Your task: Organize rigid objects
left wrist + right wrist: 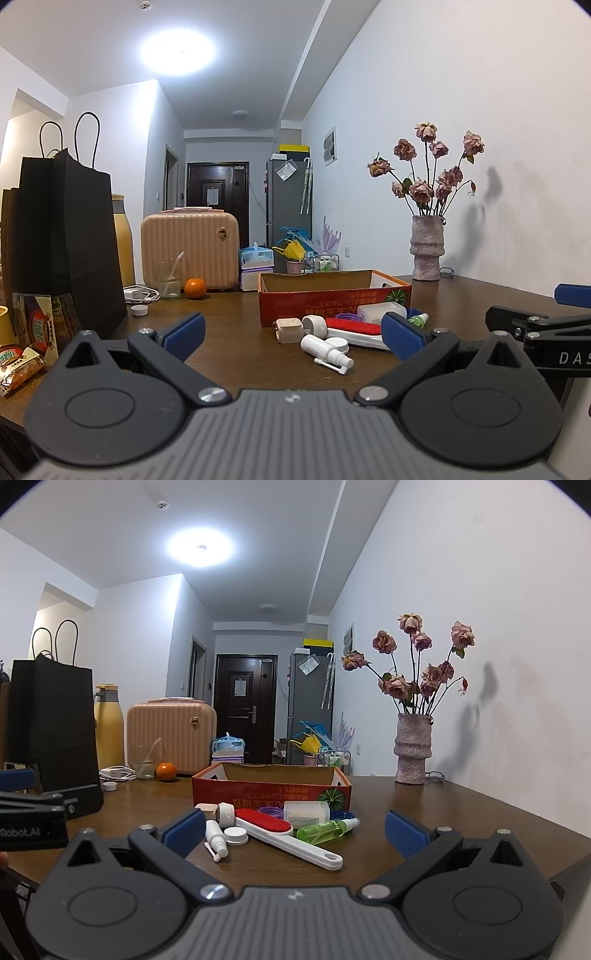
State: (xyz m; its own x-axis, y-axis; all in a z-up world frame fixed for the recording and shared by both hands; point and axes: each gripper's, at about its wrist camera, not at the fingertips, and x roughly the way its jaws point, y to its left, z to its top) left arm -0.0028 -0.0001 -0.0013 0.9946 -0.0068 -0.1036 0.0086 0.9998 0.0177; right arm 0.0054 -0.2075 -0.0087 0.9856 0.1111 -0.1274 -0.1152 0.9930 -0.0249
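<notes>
Left hand-held gripper [293, 332]: released, jaws wide apart, holds nothing
Right hand-held gripper [295, 829]: released too, nothing between the jaws
Items on the surface [461, 805]: white spray bottle [216, 836], red lint brush [284, 832], green spray bottle [325, 829] and small containers all lie just before the box
Cardboard box [271, 790]: behind the pile; inside hidden
Progress: seems at the start, all visible items wait to be sorted

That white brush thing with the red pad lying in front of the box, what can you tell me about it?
The lint brush is white plastic with an oval red, fuzzy-looking pad at one end and a long flat handle ending in a small hanging hole. It lies flat on the wooden table, handle angled toward the camera, in the clutter before the cardboard box. The green spray bottle lies against it.
</notes>
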